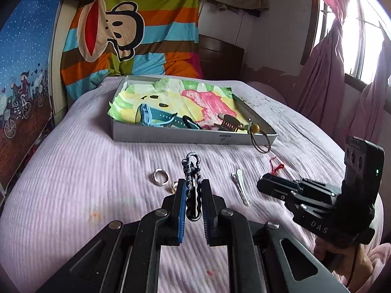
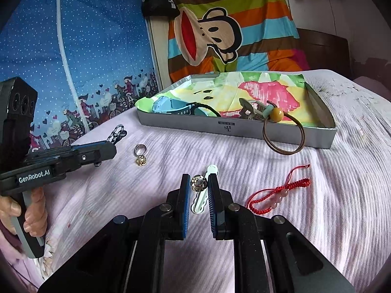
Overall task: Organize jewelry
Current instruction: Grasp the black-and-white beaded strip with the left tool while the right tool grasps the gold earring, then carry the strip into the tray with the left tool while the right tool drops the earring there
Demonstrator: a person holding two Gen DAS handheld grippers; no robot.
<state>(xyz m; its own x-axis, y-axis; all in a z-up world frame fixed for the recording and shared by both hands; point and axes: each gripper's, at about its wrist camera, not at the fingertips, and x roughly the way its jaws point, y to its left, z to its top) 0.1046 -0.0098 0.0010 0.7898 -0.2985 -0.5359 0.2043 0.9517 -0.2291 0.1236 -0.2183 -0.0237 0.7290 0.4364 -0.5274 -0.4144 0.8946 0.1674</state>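
The left gripper [image 1: 193, 185] pinches a wavy hair clip [image 1: 192, 183]; the right gripper [image 2: 198, 185], fingers apart, apparently straddles a stud [image 2: 199, 183] that may roll off the soft bedspread [image 2: 317, 219].

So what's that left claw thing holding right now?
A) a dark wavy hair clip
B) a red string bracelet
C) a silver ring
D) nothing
A: the left gripper has its fingers closed on the dark wavy hair clip, lifted above the bed.
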